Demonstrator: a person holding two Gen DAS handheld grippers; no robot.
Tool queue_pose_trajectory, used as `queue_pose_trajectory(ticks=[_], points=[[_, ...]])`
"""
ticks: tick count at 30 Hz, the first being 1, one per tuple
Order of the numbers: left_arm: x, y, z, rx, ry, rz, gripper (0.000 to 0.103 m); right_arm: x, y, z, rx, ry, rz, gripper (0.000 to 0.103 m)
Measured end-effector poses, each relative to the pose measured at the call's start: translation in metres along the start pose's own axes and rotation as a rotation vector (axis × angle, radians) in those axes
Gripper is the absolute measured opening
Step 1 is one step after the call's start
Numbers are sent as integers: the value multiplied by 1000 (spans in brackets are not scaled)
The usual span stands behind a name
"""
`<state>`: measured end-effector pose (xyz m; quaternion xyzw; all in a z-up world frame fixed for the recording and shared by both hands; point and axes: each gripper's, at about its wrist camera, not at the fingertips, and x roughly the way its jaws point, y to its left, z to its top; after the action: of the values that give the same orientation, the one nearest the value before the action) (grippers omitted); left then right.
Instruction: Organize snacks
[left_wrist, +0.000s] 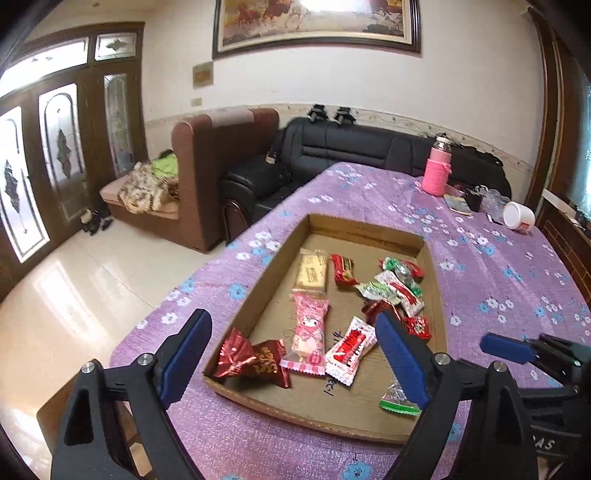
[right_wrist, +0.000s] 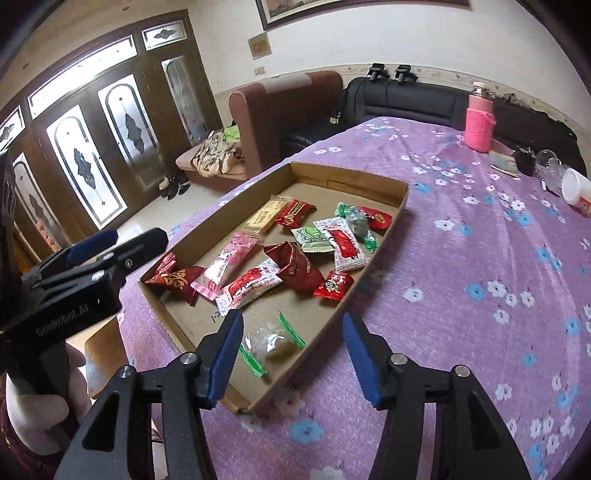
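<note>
While both grippers hang over the near end of the cardboard tray (right_wrist: 400, 201) on the purple tablecloth (right_wrist: 480, 258), the left gripper (left_wrist: 291, 354) and the right gripper (right_wrist: 291, 354) each stand wide apart with nothing between the fingers. Every snack in view lies loose inside the tray: the pink packet (right_wrist: 231, 260) and dark red candy (right_wrist: 173, 278) to the left, the green-edged clear packet (right_wrist: 271, 343) nearest. That fits either snacks just gathered or snacks awaiting sorting, so I cannot name the step.
</note>
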<state>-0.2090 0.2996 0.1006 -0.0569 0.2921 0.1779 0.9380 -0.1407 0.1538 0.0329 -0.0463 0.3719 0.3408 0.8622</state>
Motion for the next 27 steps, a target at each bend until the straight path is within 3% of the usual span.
queue_pose_trajectory(ticks=[2,5,8,11,14,17,27], points=[[-12,-1,1,1,-50,64,92,-6,-1,-4,-3,-14,-3,63],[-35,-5,4,-4,-149,184,103,-12,-1,-7,-13,-29,-3,63],[-52,-6,0,-30,-218,245,103,-15,0,-10,-23,-36,1,64],[-51,-6,-4,-51,-200,220,103,-16,2,-12,-31,-38,9,65],[-40,-12,-5,-35,-122,122,103,-15,4,-14,-39,-36,13,65],[-31,-19,-6,-41,-64,81,103,-15,7,-15,-52,-36,11,67],[-14,-39,-8,-37,13,46,103,-12,3,-16,-59,-39,-4,72]])
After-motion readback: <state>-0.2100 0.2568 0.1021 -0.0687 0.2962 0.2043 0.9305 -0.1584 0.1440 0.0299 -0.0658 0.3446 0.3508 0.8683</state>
